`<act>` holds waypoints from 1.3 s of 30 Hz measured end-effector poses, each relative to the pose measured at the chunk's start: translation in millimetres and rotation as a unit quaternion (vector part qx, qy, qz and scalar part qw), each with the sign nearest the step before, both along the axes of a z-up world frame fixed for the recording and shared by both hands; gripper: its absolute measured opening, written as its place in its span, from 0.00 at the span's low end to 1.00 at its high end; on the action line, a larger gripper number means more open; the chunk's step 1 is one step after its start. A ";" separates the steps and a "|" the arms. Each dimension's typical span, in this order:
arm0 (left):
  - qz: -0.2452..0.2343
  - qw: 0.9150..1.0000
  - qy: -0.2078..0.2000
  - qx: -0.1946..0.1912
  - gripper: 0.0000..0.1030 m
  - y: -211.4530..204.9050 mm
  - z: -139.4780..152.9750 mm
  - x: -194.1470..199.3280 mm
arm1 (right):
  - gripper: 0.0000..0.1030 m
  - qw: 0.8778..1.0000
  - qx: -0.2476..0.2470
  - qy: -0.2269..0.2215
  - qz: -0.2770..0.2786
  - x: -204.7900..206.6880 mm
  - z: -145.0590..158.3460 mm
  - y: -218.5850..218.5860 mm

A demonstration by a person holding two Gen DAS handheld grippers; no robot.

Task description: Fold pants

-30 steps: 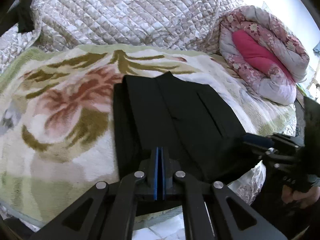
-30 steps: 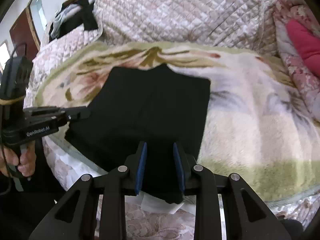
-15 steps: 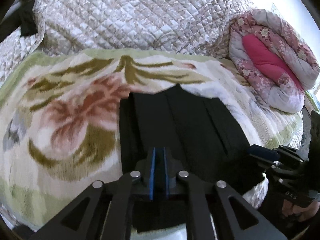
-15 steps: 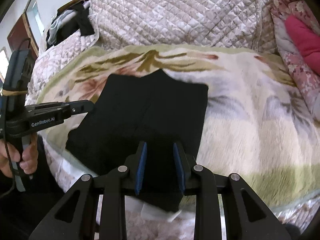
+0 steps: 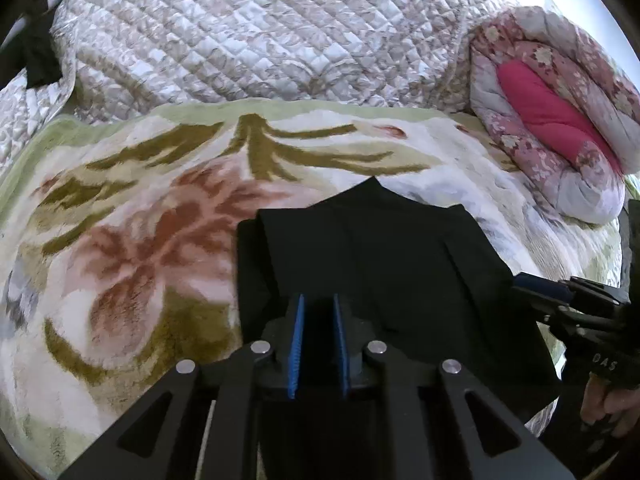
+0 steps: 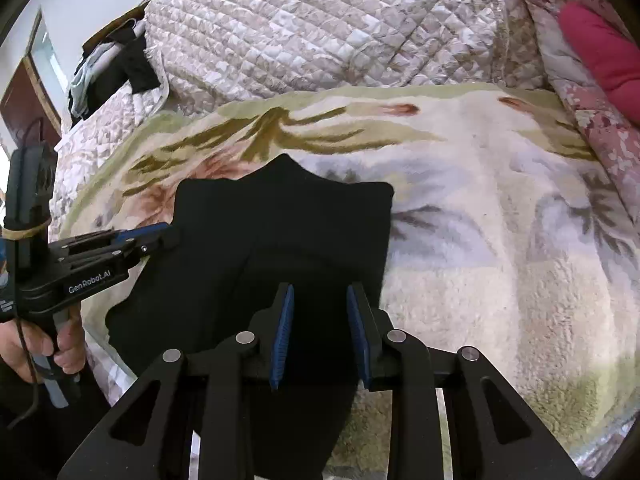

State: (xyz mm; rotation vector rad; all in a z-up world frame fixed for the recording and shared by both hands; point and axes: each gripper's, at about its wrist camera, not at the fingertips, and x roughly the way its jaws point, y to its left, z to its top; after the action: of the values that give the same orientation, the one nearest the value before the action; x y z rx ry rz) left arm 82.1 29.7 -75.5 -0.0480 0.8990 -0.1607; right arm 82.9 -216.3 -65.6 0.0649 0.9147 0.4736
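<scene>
Black pants (image 5: 380, 264) lie folded flat on a floral blanket (image 5: 132, 240), near edge hanging over the bed's front. They also show in the right wrist view (image 6: 288, 232). My left gripper (image 5: 318, 320) is open with a narrow gap, over the pants' near left part, nothing between the pads. My right gripper (image 6: 320, 312) is open wider, over the pants' near right part, empty. The right gripper shows in the left wrist view (image 5: 560, 300) at the pants' right edge. The left gripper shows in the right wrist view (image 6: 152, 240) at the pants' left edge.
A quilted beige cover (image 5: 260, 40) rises behind the blanket. A rolled pink floral duvet (image 5: 552, 120) lies at the right. Dark clothes (image 6: 116, 64) hang at the far left. The bed's front edge is just below the grippers.
My left gripper was shut on the pants' near edge and has opened, letting go. Both grippers have drawn slightly up and back. The pants have settled flat.
</scene>
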 end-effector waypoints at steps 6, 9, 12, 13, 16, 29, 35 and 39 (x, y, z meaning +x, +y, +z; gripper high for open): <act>0.018 1.000 0.010 -0.020 0.17 16.9 4.4 -17.9 | 0.27 1.000 0.019 0.014 -0.003 -13.7 6.3 -10.9; 0.023 0.999 0.018 -0.042 0.26 26.1 3.1 -33.1 | 0.27 0.999 0.039 0.030 -0.009 -19.6 4.8 -18.0; 0.029 0.997 0.025 -0.062 0.33 33.9 1.4 -42.8 | 0.27 0.997 0.060 0.045 -0.024 -20.1 0.5 -27.4; 0.031 0.997 0.028 -0.068 0.34 36.5 0.7 -44.6 | 0.27 0.996 0.068 0.051 -0.028 -18.7 -0.9 -30.1; 0.037 0.996 0.030 -0.081 0.37 42.1 1.0 -45.2 | 0.27 0.993 0.092 0.060 -0.031 -16.1 -2.5 -36.6; 0.030 0.991 0.046 -0.122 0.49 41.9 -12.1 -13.7 | 0.53 0.983 0.145 0.108 -0.018 12.8 -24.2 -36.9; 0.028 0.989 0.039 -0.141 0.54 44.7 -17.4 0.3 | 0.53 0.980 0.159 0.117 -0.010 26.2 -29.5 -29.9; 0.030 0.986 0.039 -0.158 0.55 45.3 -22.2 -1.1 | 0.53 0.978 0.170 0.124 -0.007 22.5 -31.6 -31.3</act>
State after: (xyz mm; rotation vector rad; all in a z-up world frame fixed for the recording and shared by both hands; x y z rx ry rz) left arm 81.0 75.0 -97.7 -0.3776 0.9420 -0.2458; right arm 105.4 -247.5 -97.3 0.4506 1.0677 0.6148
